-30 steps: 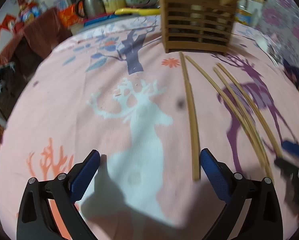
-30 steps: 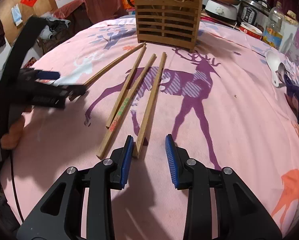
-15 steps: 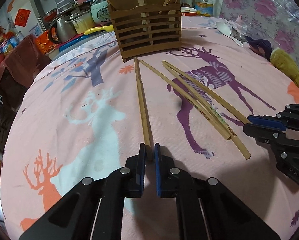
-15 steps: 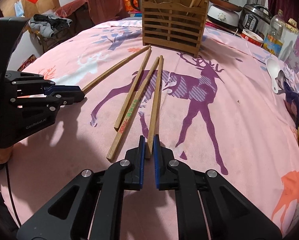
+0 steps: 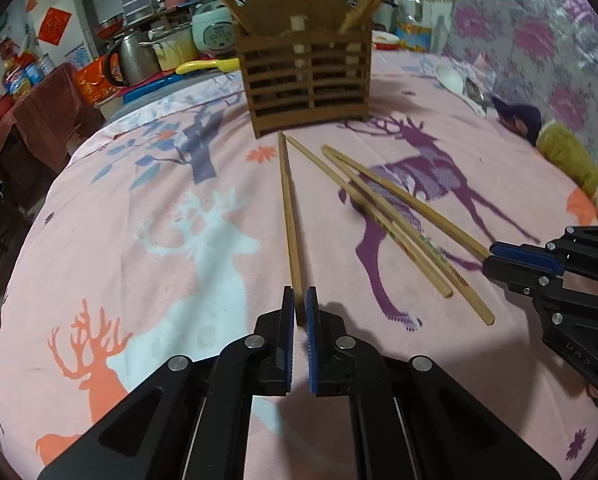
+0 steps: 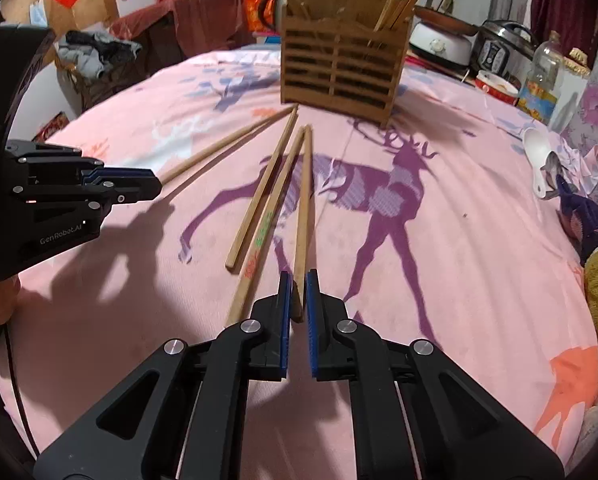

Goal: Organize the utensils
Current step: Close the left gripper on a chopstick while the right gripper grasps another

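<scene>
Several wooden chopsticks lie fanned out on a pink deer-print cloth [image 5: 179, 184], in front of a slatted wooden holder [image 5: 307, 80] with more chopsticks standing in it. My left gripper [image 5: 300, 300] is shut on the near end of the leftmost chopstick [image 5: 289, 208]. My right gripper [image 6: 297, 284] is shut on the near end of the rightmost chopstick [image 6: 304, 200]. Two loose chopsticks [image 6: 265, 204] lie between the held ones. The left gripper [image 6: 111, 184] also shows from the side in the right wrist view, and the right gripper [image 5: 515, 256] in the left wrist view.
A white spoon [image 6: 539, 156] and a dark cloth [image 6: 583, 212] lie at the right edge of the cloth-covered surface. A yellow-green soft item [image 5: 567, 156] sits beside them. Pots, a kettle [image 5: 133, 56] and rice cookers [image 6: 503, 48] crowd the back behind the holder.
Both grippers have closed, each onto the near end of a chopstick. The left gripper swung to the right over its chopstick and rose slightly; the right hand barely moved.
</scene>
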Demonstrator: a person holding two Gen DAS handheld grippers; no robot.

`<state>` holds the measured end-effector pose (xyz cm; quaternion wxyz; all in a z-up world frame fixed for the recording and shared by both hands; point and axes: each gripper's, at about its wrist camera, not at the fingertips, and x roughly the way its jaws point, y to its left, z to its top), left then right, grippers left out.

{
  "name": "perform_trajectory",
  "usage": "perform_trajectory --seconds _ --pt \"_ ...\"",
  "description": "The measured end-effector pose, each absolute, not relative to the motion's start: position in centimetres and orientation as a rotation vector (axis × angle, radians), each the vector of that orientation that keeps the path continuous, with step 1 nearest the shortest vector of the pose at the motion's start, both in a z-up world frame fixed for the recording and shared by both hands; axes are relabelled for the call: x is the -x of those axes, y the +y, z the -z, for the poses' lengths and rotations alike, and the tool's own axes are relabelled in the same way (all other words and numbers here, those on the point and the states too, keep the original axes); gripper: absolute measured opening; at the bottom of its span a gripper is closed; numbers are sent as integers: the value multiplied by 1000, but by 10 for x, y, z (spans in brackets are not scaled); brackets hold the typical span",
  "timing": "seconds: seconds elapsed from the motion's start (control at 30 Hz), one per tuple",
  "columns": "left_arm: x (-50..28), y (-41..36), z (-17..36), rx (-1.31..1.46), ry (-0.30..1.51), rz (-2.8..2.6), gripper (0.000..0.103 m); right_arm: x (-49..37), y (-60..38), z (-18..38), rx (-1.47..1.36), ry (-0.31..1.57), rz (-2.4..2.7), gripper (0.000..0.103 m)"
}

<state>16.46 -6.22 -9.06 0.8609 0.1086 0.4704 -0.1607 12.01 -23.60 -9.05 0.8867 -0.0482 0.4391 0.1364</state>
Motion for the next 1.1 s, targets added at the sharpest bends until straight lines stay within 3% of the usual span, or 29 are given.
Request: perform_trajectory --seconds 0.37,0.5,0.63,0.67,0.77,1.1 --pt "-164 -60 83 -205 982 354 7 -120 -246 76 57 845 -263 8" --pt "-167 -66 96 -238 1024 350 25 -121 -245 78 62 853 -262 8" --pt "-167 -71 105 -280 1033 334 27 -121 -245 79 65 859 -258 8" --pt "-167 -71 106 -282 1030 333 26 -121 -245 79 65 860 -257 8" --pt "-165 -70 104 -263 1039 366 8 -121 -246 79 64 860 -253 8" --pt "-161 -60 75 -206 920 338 6 -120 -248 74 54 836 -246 8"
